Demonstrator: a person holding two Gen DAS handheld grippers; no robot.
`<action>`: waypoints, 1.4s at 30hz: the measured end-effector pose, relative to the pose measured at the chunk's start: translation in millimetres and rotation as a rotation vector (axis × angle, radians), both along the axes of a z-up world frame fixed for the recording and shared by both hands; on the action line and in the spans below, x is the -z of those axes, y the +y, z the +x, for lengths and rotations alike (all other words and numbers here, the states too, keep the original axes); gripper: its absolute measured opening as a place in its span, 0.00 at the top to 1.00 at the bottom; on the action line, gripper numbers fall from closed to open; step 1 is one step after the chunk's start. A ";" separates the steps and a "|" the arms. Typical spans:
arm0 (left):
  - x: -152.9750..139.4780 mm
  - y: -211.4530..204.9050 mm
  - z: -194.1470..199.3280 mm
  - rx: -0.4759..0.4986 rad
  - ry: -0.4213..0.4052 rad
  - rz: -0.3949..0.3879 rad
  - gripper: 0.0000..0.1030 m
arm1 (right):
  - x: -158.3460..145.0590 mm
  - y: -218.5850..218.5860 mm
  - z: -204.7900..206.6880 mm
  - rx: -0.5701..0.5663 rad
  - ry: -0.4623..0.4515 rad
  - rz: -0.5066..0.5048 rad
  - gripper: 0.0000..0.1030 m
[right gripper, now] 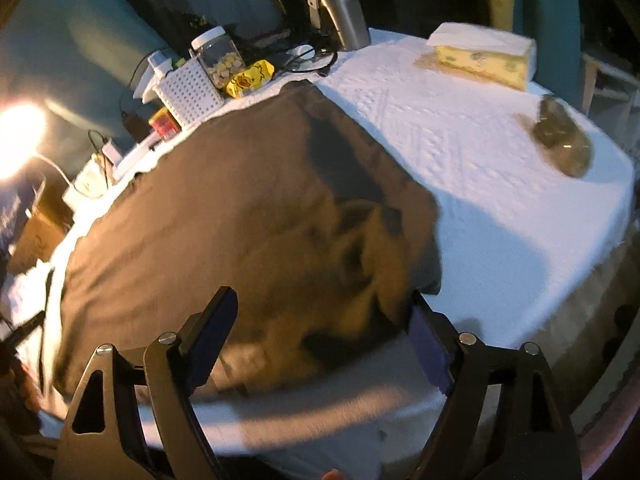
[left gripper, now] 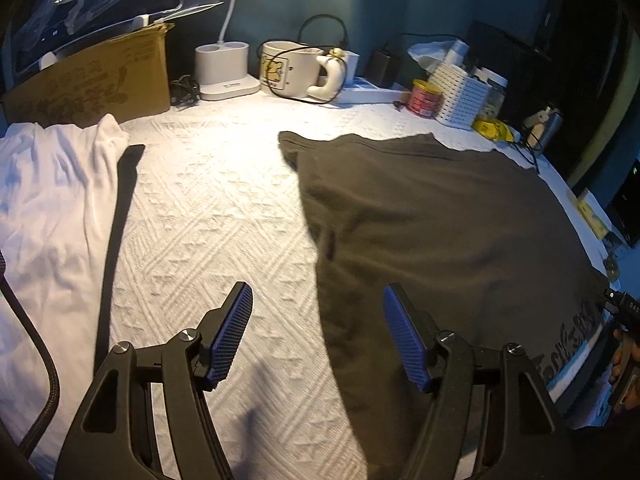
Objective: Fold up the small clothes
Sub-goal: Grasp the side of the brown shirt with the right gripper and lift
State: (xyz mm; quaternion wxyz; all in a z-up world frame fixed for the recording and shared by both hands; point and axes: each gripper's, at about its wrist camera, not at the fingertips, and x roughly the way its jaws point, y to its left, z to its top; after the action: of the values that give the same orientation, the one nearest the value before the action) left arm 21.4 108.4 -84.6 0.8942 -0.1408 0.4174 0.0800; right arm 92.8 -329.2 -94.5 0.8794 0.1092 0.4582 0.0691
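A dark brown garment (left gripper: 432, 232) lies spread flat on the white textured table cover (left gripper: 208, 200). It also fills the middle of the right wrist view (right gripper: 240, 216), with creases near its right corner. My left gripper (left gripper: 318, 320) is open and empty, hovering over the garment's left edge. My right gripper (right gripper: 324, 328) is open and empty, just above the garment's near edge; its right finger (right gripper: 430, 344) sits by the garment's near right corner. A white garment (left gripper: 52, 200) lies at the left, with a black strap (left gripper: 120, 220) beside it.
At the table's back stand a cardboard box (left gripper: 100, 76), a white lamp base (left gripper: 224, 68), a mug (left gripper: 292, 68), a red tin (left gripper: 424, 98) and a white basket (left gripper: 464, 96). A steel tumbler (right gripper: 342, 8), tissue box (right gripper: 484, 56) and dark crumpled item (right gripper: 560, 136) sit right.
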 end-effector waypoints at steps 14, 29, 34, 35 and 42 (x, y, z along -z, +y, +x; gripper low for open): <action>2.0 20.2 34.3 -0.033 0.043 -0.010 0.34 | 6.0 28.3 62.5 0.002 -0.021 0.047 0.18; 13.5 20.8 57.9 -0.006 0.095 -0.033 0.34 | 11.0 52.7 113.3 -0.090 -0.031 -0.003 0.37; 16.4 20.1 58.3 -0.009 0.105 -0.047 0.34 | 14.8 58.9 127.1 -0.123 -0.025 -0.034 0.70; 16.6 19.8 58.6 -0.011 0.107 -0.048 0.34 | 15.0 59.9 128.4 -0.129 -0.030 -0.037 0.71; 10.8 20.1 55.5 -0.016 0.087 -0.051 0.34 | 11.8 68.8 133.3 -0.172 -0.035 -0.032 0.80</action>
State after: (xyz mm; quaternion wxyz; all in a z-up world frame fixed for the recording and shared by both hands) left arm 76.8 128.5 -95.4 0.8705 -0.1632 0.4568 0.0826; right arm 226.1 -260.5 -106.3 0.8798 0.0541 0.4514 0.1387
